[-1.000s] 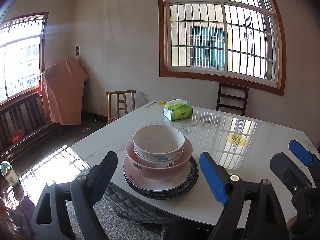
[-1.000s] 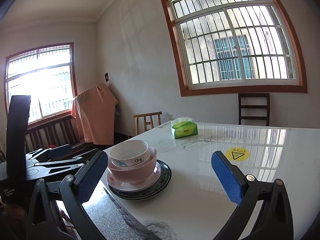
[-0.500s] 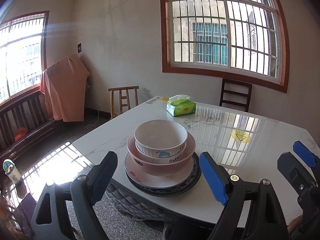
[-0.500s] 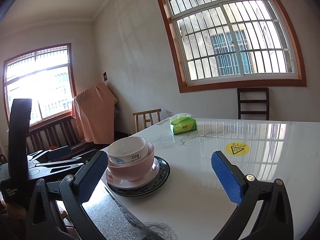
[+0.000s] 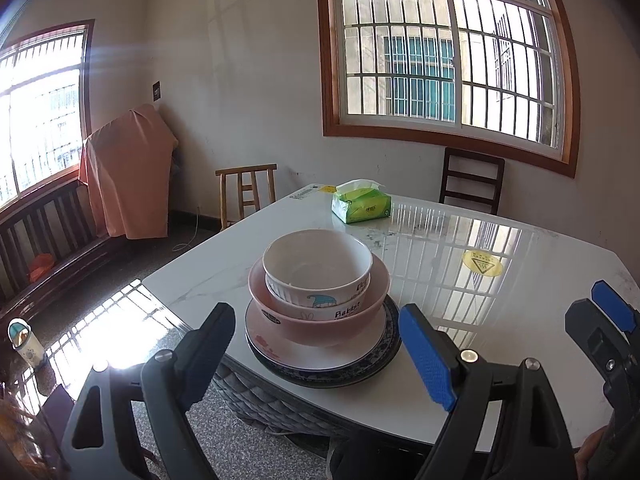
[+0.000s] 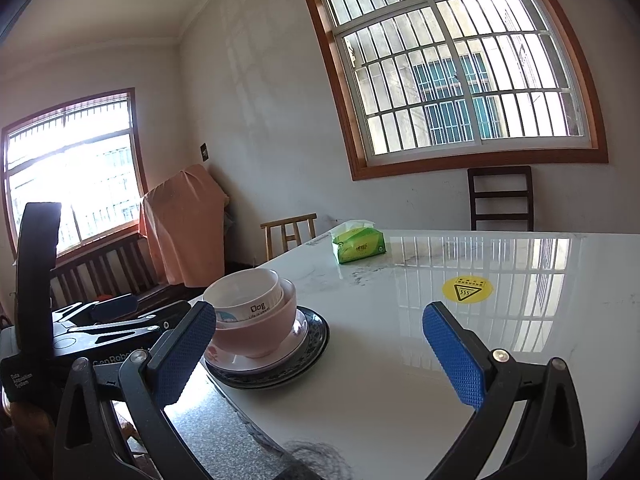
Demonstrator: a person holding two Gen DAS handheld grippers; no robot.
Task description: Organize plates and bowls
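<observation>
Marble table (image 5: 520,280) bears stacked bowls (image 5: 318,268) on plates (image 5: 320,364)

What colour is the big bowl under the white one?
Pink: the big bowl under the white bowl; clearest in the left wrist view.

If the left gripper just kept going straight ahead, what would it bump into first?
Probably the stack of dishes. The left gripper, fingers open, points at it: the pink bowl on the plates sits right between them. Depth is hard to judge, so it might meet the table edge first.
</observation>
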